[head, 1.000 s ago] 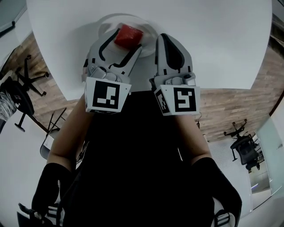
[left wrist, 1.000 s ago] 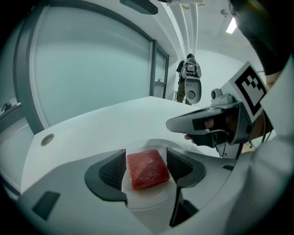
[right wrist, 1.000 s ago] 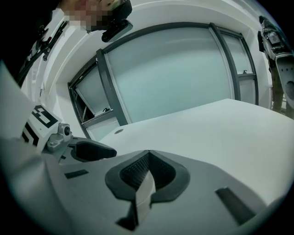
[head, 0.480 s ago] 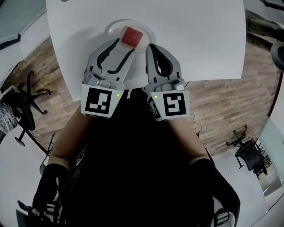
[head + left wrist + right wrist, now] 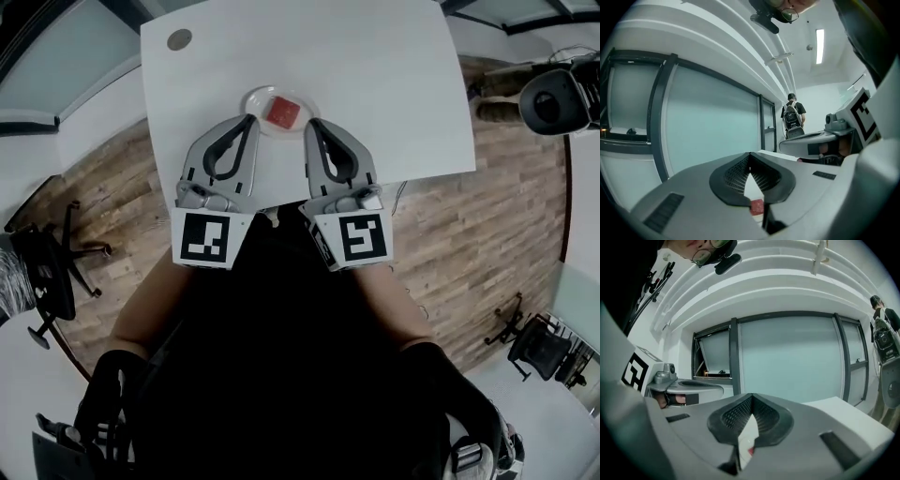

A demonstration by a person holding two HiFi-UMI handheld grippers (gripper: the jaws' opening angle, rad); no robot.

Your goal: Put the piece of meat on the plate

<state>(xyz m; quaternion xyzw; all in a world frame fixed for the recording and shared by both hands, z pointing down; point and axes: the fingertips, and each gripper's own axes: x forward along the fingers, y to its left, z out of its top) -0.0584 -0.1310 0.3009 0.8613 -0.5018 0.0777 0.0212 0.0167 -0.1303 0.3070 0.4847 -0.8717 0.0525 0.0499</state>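
- Piece of meat (image 5: 282,112), a red block, lies on the plate (image 5: 257,101), roughly centred, nothing else touching it.
- Plate is small, round and pale. It sits on the white table (image 5: 375,84), close to the edge nearest the person.
- Left gripper (image 5: 250,120): jaws have just been closing and now meet tip to tip with nothing between them. In the head view its tip shows just beside the plate's left rim, clear of the meat.
- Left gripper view looks about level across the room. The meat shows only as a red patch below the closed jaws.
- Right gripper (image 5: 310,124): jaws also pressed together and empty. In the head view its tip shows at the plate's right rim, not on the meat.
- The two grippers sit side by side with the plate between their tips, marker cubes toward the person.
- Small grey disc (image 5: 179,39) lies on the table near its far left corner, well apart from the plate.
- Wooden floor (image 5: 506,216) surrounds the table, with an office chair (image 5: 47,272) at left.
- Glass partition (image 5: 708,117) fills the background of the left gripper view. A person with a backpack (image 5: 792,114) stands beyond it, back turned.
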